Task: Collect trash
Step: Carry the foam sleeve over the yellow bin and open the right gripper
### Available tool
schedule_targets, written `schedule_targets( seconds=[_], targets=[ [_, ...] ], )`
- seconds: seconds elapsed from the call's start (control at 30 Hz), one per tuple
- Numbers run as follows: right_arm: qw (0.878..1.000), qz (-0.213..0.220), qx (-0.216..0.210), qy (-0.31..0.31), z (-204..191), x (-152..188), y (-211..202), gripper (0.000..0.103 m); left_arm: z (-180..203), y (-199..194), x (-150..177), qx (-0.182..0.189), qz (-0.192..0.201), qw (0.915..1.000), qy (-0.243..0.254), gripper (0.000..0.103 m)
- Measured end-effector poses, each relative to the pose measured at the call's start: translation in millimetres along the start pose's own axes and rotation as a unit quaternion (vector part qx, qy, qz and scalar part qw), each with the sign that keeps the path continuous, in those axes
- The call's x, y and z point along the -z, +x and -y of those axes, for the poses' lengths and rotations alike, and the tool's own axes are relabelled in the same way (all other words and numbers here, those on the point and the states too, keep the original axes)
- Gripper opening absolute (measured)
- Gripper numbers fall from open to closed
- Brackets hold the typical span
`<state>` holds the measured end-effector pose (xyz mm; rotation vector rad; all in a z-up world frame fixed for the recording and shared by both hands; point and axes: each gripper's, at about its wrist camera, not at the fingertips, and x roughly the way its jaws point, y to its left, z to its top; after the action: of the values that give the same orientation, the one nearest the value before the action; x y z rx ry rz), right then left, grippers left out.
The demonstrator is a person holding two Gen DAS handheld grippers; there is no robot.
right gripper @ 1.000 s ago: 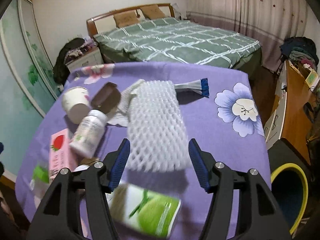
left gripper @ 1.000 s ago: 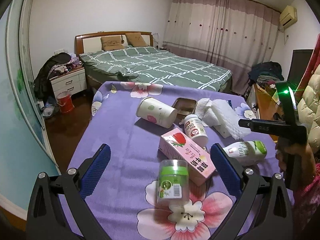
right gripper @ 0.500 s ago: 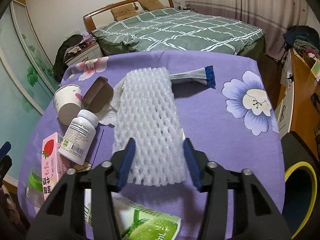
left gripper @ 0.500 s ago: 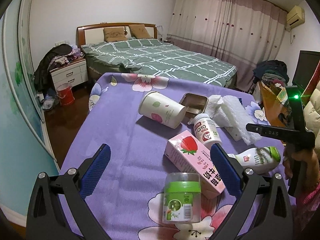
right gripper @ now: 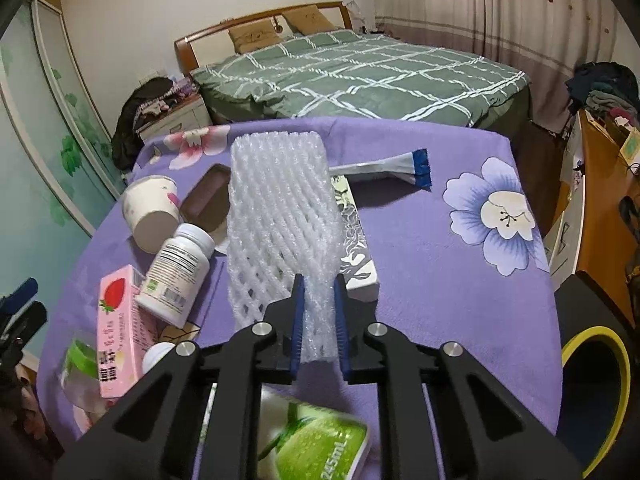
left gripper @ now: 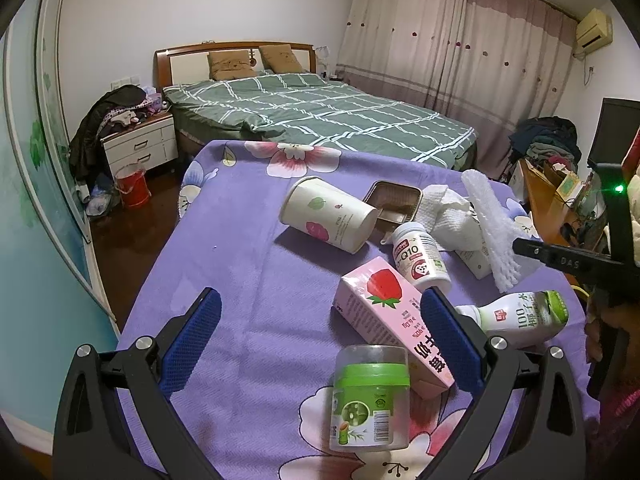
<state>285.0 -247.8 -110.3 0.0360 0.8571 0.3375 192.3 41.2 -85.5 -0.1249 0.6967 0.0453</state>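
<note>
My right gripper is shut on the near end of a white foam fruit net and holds it lifted above the purple flowered table; the net also shows in the left wrist view. My left gripper is open and empty above the table's near edge. Before it lie a clear jar with a green lid, a pink strawberry carton, a white pill bottle, a paper cup on its side and a green-labelled drink bottle.
A brown tray, crumpled white tissue, a flat patterned box and a blue-ended wrapper lie on the table. A black bin with a yellow rim stands to the right. A bed stands behind.
My right gripper has closed on the foam net and lifted its near end off the table. The left gripper has drawn back slightly and stays open.
</note>
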Motion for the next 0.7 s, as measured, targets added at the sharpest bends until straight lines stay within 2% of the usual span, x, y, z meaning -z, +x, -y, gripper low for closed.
schedule_targets(
  seconds=[0.23,0.43,0.7],
  targets=[
    [0.999,0.038,-0.013,0.013,4.4,2.8,-33.5,0.013,-0.9,-1.1,1.9,0.000,0.001,1.0000,0.001,0.098],
    [0.997,0.075,-0.006,0.029,15.4,13.7,-66.9,0.013,2.2,-2.5,3.6,0.002,0.002,1.0000,0.004,0.098],
    [0.988,0.117,0.036,0.097,69.2,50.6,-114.7,0.013,8.1,-6.0,6.8,0.006,0.000,1.0000,0.007,0.098]
  ],
)
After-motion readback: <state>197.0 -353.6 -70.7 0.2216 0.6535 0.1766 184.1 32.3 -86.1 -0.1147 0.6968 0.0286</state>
